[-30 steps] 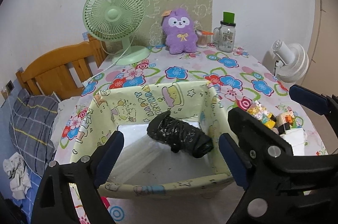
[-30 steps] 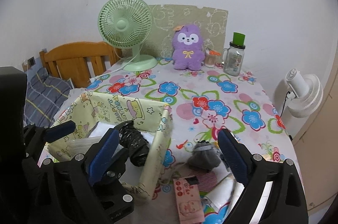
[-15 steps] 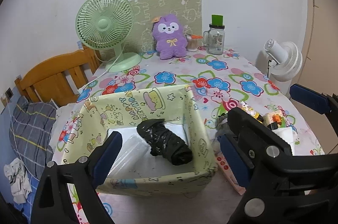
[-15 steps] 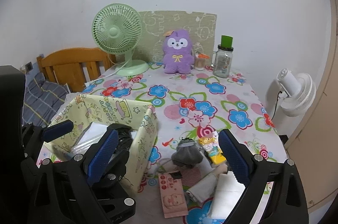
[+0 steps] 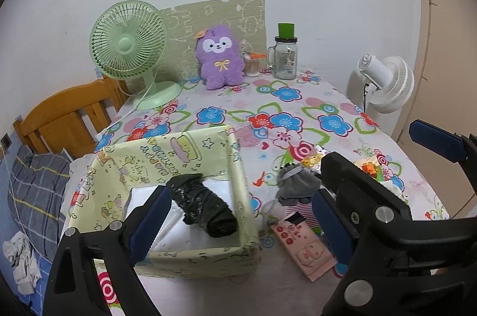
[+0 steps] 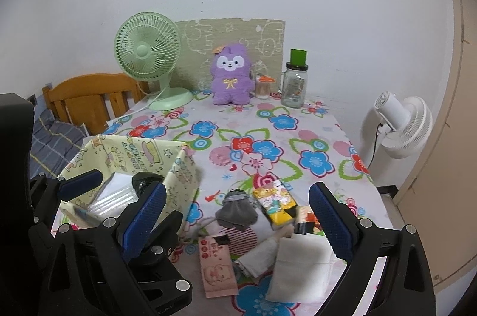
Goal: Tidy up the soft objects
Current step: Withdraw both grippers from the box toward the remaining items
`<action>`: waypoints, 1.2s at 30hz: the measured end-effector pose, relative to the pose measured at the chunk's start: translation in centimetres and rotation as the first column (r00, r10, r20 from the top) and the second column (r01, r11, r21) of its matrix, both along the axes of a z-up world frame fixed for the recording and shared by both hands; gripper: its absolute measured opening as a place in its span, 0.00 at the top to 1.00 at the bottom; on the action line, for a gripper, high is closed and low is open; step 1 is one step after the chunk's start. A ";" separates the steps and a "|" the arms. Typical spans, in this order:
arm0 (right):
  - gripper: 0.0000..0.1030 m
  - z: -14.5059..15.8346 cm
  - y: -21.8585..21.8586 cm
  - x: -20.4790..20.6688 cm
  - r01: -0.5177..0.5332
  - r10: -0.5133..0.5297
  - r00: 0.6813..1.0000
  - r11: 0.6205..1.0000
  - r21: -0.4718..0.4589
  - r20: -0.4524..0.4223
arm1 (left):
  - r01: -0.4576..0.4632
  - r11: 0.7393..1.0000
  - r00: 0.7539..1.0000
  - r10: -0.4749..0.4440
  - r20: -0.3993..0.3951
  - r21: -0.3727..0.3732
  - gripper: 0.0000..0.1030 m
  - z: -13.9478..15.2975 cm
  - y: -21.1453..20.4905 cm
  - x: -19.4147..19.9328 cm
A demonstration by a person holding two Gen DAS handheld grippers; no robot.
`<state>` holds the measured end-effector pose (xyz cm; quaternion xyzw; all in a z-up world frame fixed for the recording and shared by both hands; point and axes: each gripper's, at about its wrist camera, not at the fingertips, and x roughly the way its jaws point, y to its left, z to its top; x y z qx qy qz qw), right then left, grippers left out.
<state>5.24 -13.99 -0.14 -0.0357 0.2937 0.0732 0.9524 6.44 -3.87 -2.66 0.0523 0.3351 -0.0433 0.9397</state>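
Grey sock bundle [image 6: 237, 211] lies on table in loose pile just right of box [image 6: 184, 166], between my spread right claw [image 6: 235, 217] pads, ahead and below. Right nearer. Left claw [image 5: 235, 214] also gaping, empty, over box edge; black roll [image 5: 205, 207] inside.

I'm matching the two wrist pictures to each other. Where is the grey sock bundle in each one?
Left wrist: grey sock bundle right of centre, just right of the yellow box.
Right wrist: lower centre, right of the same box.
Shared landmark: purple plush toy at the table's far edge.
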 end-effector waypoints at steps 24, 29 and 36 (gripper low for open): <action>0.03 -1.0 -5.7 -0.5 0.027 -0.027 1.000 0.999 0.027 0.015 | 0.037 0.999 0.999 -0.038 -0.030 -0.018 0.06 -1.4 -5.0 -0.2; 0.03 -1.7 -7.0 -0.6 0.031 -0.031 0.999 0.999 0.026 0.009 | 0.051 0.998 0.998 -0.052 -0.047 -0.022 0.06 -2.3 -6.3 0.0; 0.03 -3.0 -8.8 -0.3 0.053 -0.052 0.998 0.998 0.034 -0.022 | 0.076 0.997 0.994 -0.077 -0.081 -0.021 0.06 -3.5 -7.8 0.6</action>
